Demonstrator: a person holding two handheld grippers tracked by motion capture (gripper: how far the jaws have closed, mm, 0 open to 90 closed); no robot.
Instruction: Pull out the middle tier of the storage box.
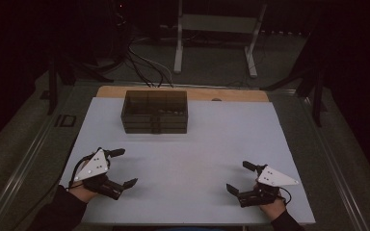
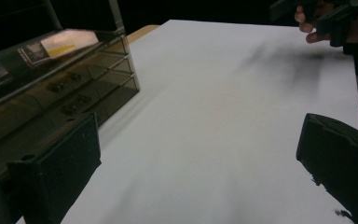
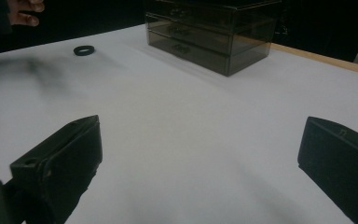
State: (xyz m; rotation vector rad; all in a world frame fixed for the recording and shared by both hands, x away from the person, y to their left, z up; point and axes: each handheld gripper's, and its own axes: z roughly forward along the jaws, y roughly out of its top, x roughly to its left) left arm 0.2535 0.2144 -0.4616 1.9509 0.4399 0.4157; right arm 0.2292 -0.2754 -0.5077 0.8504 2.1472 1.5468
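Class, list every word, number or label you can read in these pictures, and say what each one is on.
No text can be read.
Label on top of the drawer box: pale with a yellow strip, too blurred to read.
Small mark on the right gripper's jaw: too small to read.

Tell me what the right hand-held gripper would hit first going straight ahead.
Probably nothing soon: the right hand-held gripper faces bare white sheet. The drawer box lies farther along, roughly in line; depth is unclear.
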